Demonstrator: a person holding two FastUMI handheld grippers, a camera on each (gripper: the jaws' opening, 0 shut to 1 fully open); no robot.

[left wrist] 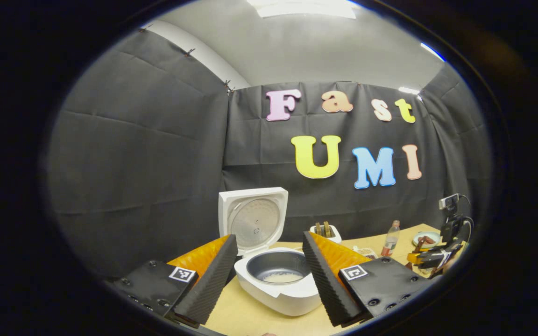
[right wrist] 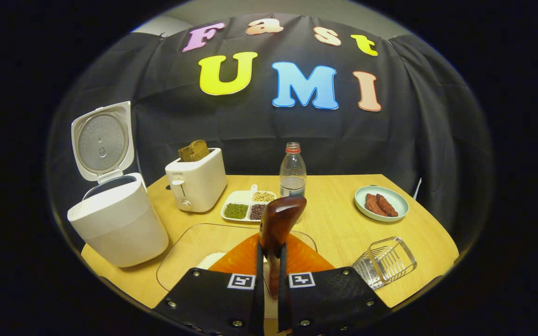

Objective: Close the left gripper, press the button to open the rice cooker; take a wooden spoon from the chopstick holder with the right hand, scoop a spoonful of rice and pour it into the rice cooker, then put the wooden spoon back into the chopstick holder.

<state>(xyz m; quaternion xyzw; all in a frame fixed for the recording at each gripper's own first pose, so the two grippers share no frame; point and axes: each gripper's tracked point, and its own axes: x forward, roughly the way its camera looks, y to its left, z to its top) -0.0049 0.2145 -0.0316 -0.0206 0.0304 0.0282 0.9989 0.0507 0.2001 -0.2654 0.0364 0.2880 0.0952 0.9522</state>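
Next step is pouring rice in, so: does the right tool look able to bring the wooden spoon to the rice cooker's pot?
Probably yes. The rice cooker stands with its lid up, and the right tool grips the wooden spoon with bare table between them.

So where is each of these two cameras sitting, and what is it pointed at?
Left gripper view: rides the left hand-held gripper, whose open fingers frame the open rice cooker.
Right gripper view: rides the right hand-held gripper, shut on the wooden spoon, facing across the table.
Shared: rice cooker, toaster, bottle, plate.
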